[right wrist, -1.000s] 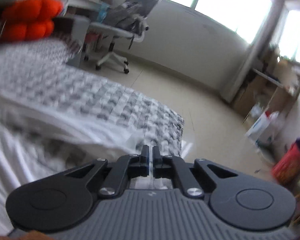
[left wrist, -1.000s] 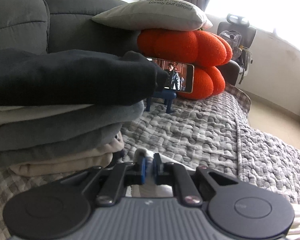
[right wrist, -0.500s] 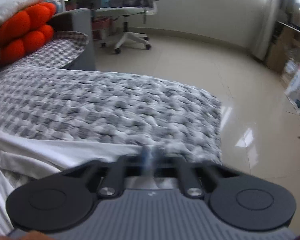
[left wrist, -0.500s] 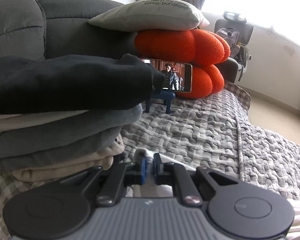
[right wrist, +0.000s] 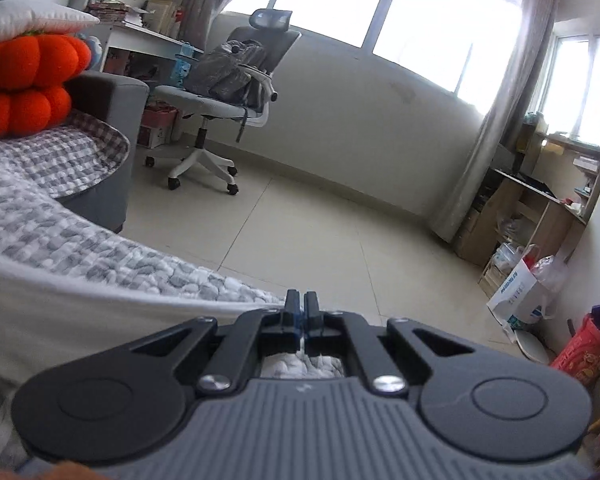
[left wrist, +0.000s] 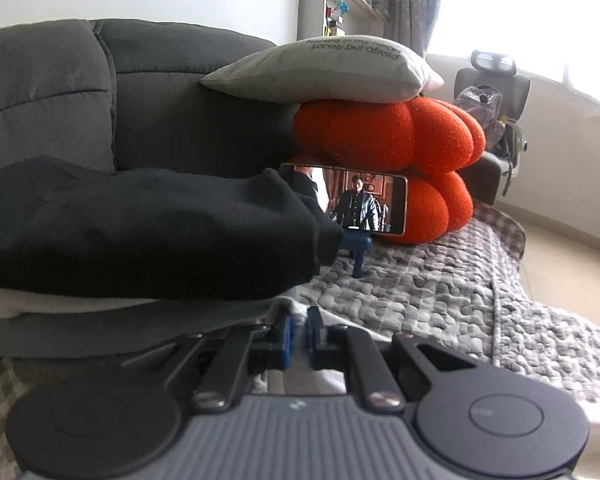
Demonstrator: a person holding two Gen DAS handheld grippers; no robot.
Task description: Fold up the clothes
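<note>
Both claws pinch a thin white cotton garment (right wrist: 80,312) by its edge: the left gripper (left wrist: 298,334) nips a bunched corner, the right gripper (right wrist: 301,314) is shut tight on the cloth at the front edge of the grey quilted sofa cover (left wrist: 420,300). The step looks like stretching it flat; next, carry that edge over. A stack of folded clothes (left wrist: 120,240) sits beside the left claw; tiled floor (right wrist: 320,232) lies beyond.

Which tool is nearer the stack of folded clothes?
Left. The left tool sits right in front of the stack of folded clothes, at its base. The right tool faces the floor and office chair; no stack shows there.
</note>
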